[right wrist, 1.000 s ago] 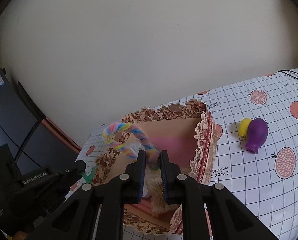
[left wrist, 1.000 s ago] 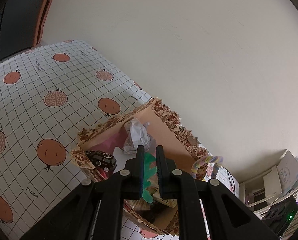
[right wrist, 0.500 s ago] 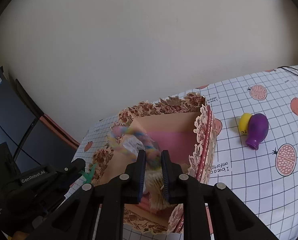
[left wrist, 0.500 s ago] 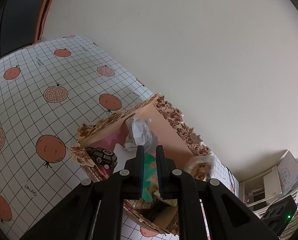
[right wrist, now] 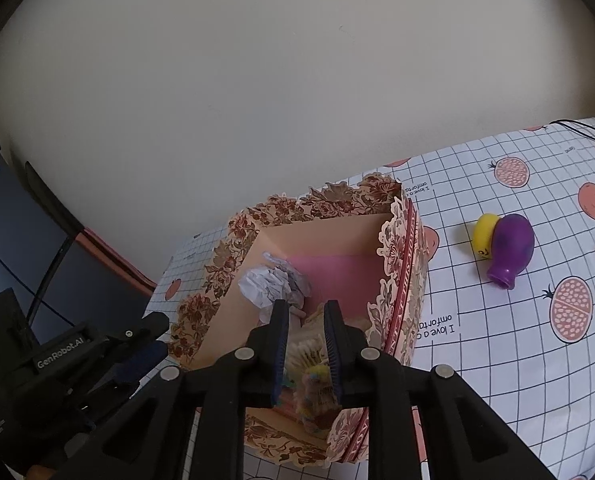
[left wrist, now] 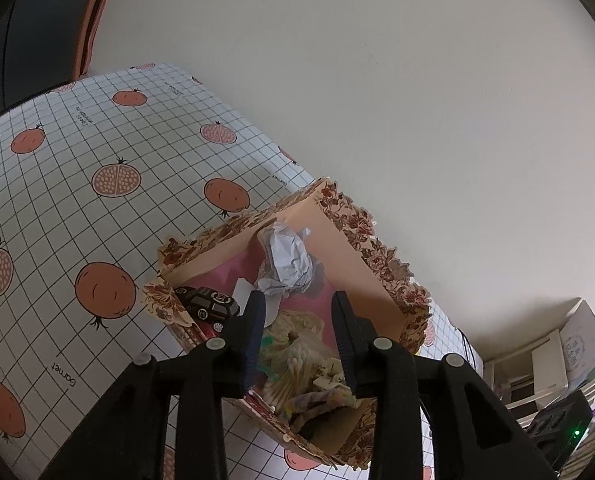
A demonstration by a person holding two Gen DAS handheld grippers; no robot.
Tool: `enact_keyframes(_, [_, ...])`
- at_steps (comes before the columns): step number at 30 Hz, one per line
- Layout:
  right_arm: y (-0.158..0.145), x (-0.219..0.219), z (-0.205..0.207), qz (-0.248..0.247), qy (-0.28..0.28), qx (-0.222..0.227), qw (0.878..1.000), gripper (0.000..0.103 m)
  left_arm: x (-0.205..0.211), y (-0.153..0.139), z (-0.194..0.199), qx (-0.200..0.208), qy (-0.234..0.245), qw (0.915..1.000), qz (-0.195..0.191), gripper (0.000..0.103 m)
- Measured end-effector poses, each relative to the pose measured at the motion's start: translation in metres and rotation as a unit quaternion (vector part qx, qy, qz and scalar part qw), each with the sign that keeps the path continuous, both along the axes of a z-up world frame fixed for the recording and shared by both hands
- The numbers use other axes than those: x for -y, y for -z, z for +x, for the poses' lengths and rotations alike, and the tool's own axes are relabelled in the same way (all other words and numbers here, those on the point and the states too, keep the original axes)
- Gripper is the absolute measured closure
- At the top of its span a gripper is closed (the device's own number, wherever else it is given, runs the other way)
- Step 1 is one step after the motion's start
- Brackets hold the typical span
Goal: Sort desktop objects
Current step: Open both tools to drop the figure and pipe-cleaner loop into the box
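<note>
Left gripper [left wrist: 297, 312]: its two fingers are spread apart and nothing is between them. It hangs over the near end of the box.
Right gripper [right wrist: 304, 322]: its two fingers have a gap between them and nothing is pinched. It hangs over the middle of the box. The left gripper shows in this view too, down at the left, just beside the box.
Box [left wrist: 381, 276]: a paper box with a brown flower edge and a pink floor. It sits on the table, close to the wall. Its top is open.
Paper ball [left wrist: 287, 262]: white and crumpled. It lies inside the box, in the far corner, touching the side.
Toy car [left wrist: 209, 306]: small and black. It is inside the box, by the left side wall in the left view.
Cotton swabs [right wrist: 305, 352]: a bunch of pale sticks lying inside the box, under the right gripper.
Fuzzy wire [right wrist: 315, 392]: a soft twist in yellow, pink and blue. It lies inside the box at the near end, on other small things that are too blurry to tell.
Purple toy [right wrist: 511, 248]: shaped like a little vase, lying on its side on the table, well apart from the box.
Yellow toy [right wrist: 483, 234]: round, touching the purple toy on its left side.
Table [left wrist: 57, 200]: covered with a white checked cloth with orange fruit pictures.
</note>
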State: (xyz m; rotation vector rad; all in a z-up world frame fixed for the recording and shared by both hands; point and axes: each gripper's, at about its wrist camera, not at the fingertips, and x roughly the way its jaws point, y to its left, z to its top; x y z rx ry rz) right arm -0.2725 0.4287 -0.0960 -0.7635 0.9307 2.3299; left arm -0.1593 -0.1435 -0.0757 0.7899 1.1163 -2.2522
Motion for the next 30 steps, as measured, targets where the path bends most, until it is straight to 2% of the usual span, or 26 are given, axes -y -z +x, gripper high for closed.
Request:
enact_keyframes(3, [0.0007, -0.0007, 0.0002, -0.001, 0.002, 0.001, 1.000, 0.079, -0.0003, 0.0002, 0.0001, 0.001, 0.000, 1.0000, 0.000, 0.065])
enact_keyframes(7, [0.0013, -0.0013, 0.0015, -0.004, 0.001, -0.003, 1.000, 0.062, 0.0006, 0.0011, 0.0011, 0.006, -0.006, 1.0000, 0.001, 0.056])
enact_keyframes(10, [0.0011, -0.0012, 0.0006, -0.002, -0.001, -0.001, 1.000, 0.061, 0.0019, 0.0020, 0.0021, 0.008, -0.009, 0.9999, 0.004, 0.053])
enact_keyframes(12, [0.0014, -0.0008, 0.0002, -0.002, -0.002, -0.001, 1.000, 0.058, 0.0015, 0.0018, 0.0016, 0.010, -0.009, 0.9999, 0.002, 0.045])
enact_keyframes(14, [0.0012, -0.0004, 0.0003, -0.001, -0.002, 0.000, 1.000, 0.053, 0.0009, 0.0010, 0.0011, 0.009, -0.008, 0.9999, 0.000, 0.040])
enact_keyframes(16, [0.0005, 0.0002, -0.0002, 0.005, 0.000, 0.004, 1.000, 0.040, 0.0006, 0.0009, 0.0010, 0.009, -0.008, 0.9999, 0.000, 0.036])
enact_keyframes(18, [-0.0008, 0.0008, 0.0003, 0.012, 0.003, 0.006, 1.000, 0.032, 0.0004, 0.0018, -0.0001, 0.013, -0.008, 0.9999, 0.001, 0.032])
enact_keyframes(26, [-0.0011, -0.0004, 0.0011, 0.016, 0.005, 0.011, 1.000, 0.024, -0.0008, 0.0022, -0.0021, 0.022, -0.007, 0.9997, -0.003, 0.020])
enact_keyframes(30, [0.0000, -0.0025, 0.0033, 0.012, 0.010, 0.009, 1.000, 0.011, -0.0014, 0.0023, -0.0024, 0.031, -0.008, 0.9995, -0.008, 0.016])
